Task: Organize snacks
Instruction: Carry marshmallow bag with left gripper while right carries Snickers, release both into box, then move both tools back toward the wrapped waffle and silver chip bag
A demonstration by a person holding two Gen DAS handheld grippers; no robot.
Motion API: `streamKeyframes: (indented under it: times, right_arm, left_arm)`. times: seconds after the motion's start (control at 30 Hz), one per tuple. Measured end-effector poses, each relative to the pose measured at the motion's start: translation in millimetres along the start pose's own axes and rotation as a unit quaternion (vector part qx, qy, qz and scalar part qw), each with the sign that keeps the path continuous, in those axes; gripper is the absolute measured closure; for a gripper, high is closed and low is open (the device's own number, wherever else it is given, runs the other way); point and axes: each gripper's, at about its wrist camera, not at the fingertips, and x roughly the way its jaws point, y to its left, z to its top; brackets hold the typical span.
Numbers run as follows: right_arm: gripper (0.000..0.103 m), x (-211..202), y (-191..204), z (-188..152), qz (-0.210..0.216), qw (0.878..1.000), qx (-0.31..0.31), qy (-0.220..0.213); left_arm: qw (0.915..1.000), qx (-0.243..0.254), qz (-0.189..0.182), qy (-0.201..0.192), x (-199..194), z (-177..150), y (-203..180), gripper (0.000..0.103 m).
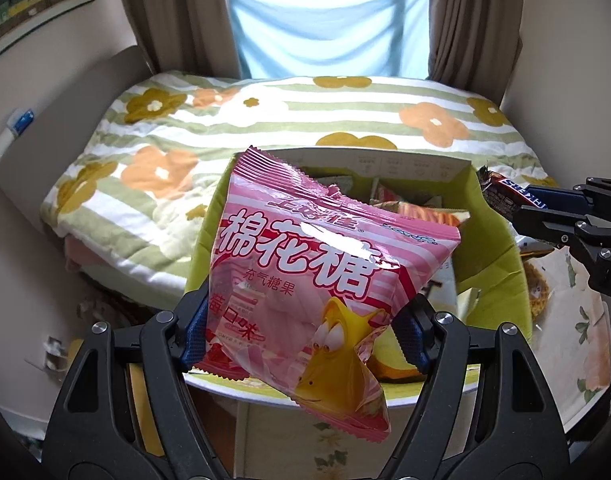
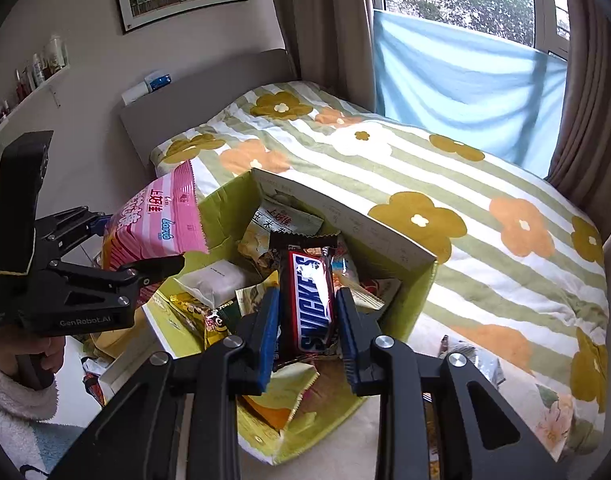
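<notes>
My left gripper point(image 1: 305, 328) is shut on a puffy pink marshmallow bag point(image 1: 305, 264), held up over the near left side of an open green cardboard box point(image 1: 493, 248). The same bag point(image 2: 157, 220) and left gripper point(image 2: 145, 256) show at the left of the right wrist view, above the box's left wall point(image 2: 221, 216). My right gripper point(image 2: 307, 332) is shut on a Snickers bar point(image 2: 311, 300), held upright over the box, which holds several snack packets point(image 2: 281, 220). In the left wrist view the right gripper point(image 1: 521, 208) enters from the right with the bar point(image 1: 501, 196).
The box stands on a white floral table point(image 1: 577, 280) beside a bed with a striped flower quilt point(image 2: 485, 208). A window with blue cloth point(image 1: 329, 24) and brown curtains lies behind. A hand in a fluffy white sleeve point(image 2: 13, 400) holds the left gripper. More packets point(image 2: 477, 360) lie at the box's right.
</notes>
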Motion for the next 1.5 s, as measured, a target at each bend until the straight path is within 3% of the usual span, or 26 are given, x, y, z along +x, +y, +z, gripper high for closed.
streamKeyframes:
  times: [0.17,0.27,0.3,0.6,0.77,0.83,0.9,0.97,1.5]
  right_arm:
    - [0.077,21.6,9.1,0.8,-0.006,0.999,0.042,0.013]
    - [0.077,25.9,12.6,-0.8,-0.011,0.998,0.062,0.017]
    - [0.077,26.4,12.4,-2.1,-0.014,0.997,0.070,0.019]
    - [0.077,22.3,5.4,-13.5,-0.028,0.994,0.102,0.034]
    - [0.077,21.9,5.2,-17.4,-0.021,0.993,0.113,0.037]
    - [0.070,24.2,4.8,-18.5,-0.024,0.992,0.119,0.040]
    - [0.035,22.2,3.8,-20.9,-0.027,0.991,0.125,0.034]
    - [0.023,17.7,4.0,-23.6,-0.020,0.992,0.126,0.026]
    - [0.022,-13.3,-0.2,-33.4,-0.057,0.988,0.144,0.008]
  left_arm:
    - [0.9989,0.004,-0.040,0.025,26.6,3.3,20.6,0.027]
    - [0.9972,0.031,-0.062,0.028,32.9,7.0,14.5,0.002]
    - [0.9974,0.038,-0.056,0.027,32.7,5.9,14.1,0.000]
    - [0.9950,0.018,-0.083,0.051,35.8,-7.3,20.5,0.000]
    - [0.9963,0.022,-0.071,0.044,29.0,-6.2,19.8,0.000]
    - [0.9964,0.020,-0.072,0.041,25.9,-5.8,18.8,0.000]
    - [0.9967,0.022,-0.067,0.039,23.7,-5.5,18.7,0.000]
    - [0.9974,0.029,-0.058,0.032,19.5,-6.8,16.6,0.000]
    - [0.9958,0.031,-0.084,0.023,7.7,-9.7,14.1,0.000]
